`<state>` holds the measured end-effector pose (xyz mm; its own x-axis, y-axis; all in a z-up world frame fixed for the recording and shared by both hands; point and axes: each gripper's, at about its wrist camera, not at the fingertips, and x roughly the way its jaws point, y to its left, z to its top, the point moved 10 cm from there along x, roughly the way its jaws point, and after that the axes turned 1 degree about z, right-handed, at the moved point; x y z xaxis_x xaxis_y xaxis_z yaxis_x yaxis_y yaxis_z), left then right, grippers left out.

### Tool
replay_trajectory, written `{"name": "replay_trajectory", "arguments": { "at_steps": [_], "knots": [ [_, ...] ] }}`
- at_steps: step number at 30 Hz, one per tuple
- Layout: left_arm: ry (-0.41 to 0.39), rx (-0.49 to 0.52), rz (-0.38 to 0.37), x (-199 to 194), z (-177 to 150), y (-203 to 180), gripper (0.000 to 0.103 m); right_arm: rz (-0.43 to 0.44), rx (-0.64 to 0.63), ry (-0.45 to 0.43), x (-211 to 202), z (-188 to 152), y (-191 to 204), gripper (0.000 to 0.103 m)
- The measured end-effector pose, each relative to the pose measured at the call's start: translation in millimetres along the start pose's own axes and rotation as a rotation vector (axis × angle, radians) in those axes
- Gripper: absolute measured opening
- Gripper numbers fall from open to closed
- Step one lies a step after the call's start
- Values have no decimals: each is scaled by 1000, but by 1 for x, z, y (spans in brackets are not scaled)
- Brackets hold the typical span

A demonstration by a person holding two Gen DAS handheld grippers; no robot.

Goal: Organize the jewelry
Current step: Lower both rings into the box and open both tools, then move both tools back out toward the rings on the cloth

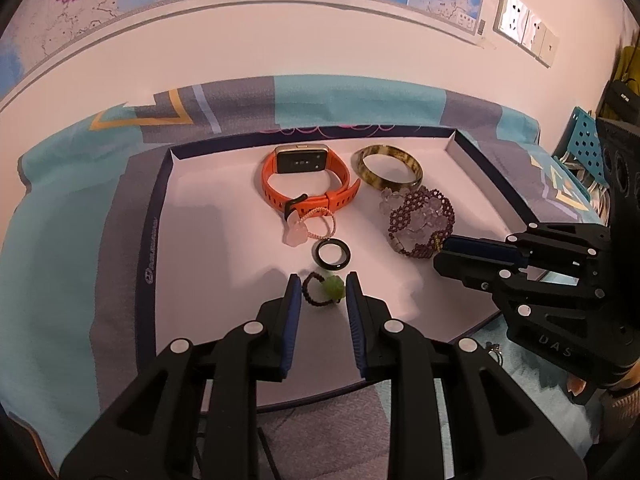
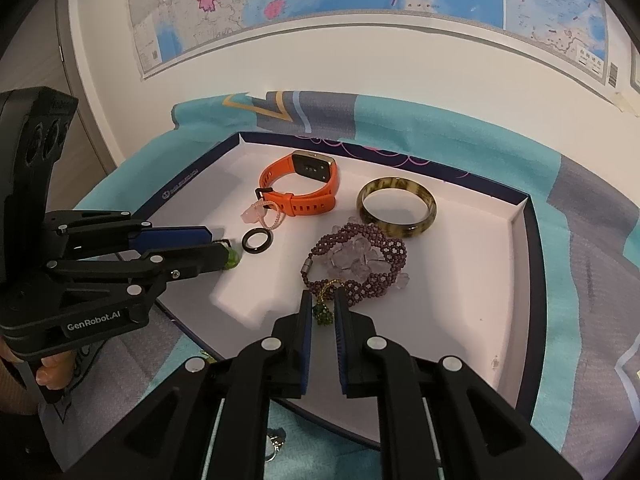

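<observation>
A white tray (image 1: 208, 216) with dark rim holds an orange watch (image 1: 304, 180), a mottled bangle (image 1: 387, 168), a purple bead bracelet (image 1: 420, 220), a pink charm loop (image 1: 306, 226) and a black ring (image 1: 334, 255). My left gripper (image 1: 323, 286) is open around a dark bead loop with a green bead (image 1: 334, 287) lying on the tray. My right gripper (image 2: 323, 308) is shut on a dark green pendant (image 2: 323, 312) on a gold cord, right beside the purple bracelet (image 2: 356, 264). The right gripper shows in the left view (image 1: 444, 252).
The tray rests on a teal and grey patterned cloth (image 1: 60, 248). A small silver ring (image 2: 276, 442) lies on the cloth in front of the tray. A wall with maps stands behind. A blue perforated box (image 1: 584, 140) is at the far right.
</observation>
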<state>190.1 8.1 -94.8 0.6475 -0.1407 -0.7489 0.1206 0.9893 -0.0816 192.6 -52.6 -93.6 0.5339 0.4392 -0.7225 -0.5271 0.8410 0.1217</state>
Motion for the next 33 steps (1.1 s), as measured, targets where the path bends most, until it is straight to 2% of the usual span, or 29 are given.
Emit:
{"name": "replay_trajectory", "arguments": {
  "at_steps": [6, 12, 15, 19, 23, 30, 32, 33],
  "knots": [
    [-31, -14, 5, -14, 0, 3, 27, 10, 23, -24, -9, 2, -4, 11],
    [-79, -17, -15, -38, -6, 7, 33, 91, 3, -63, -40, -5, 13, 13],
    [-91, -19, -26, -48, -11, 8, 36, 149, -34, -36, -45, -21, 36, 14],
    [-97, -22, -35, -55, -18, 8, 38, 164, -51, 21, -31, -39, 52, 24],
    [-97, -24, -36, -61, -25, 8, 40, 165, -9, 54, -14, -42, 54, 24],
    [-90, -29, -46, -61, -33, 8, 41, 156, 27, 61, -9, -39, 54, 23],
    [-90, -25, -54, -62, -35, 6, 41, 140, 28, 63, -9, -39, 53, 13],
    [-89, -24, -56, -62, -35, 5, 41, 144, 32, 62, -8, -39, 53, 13]
  ]
}}
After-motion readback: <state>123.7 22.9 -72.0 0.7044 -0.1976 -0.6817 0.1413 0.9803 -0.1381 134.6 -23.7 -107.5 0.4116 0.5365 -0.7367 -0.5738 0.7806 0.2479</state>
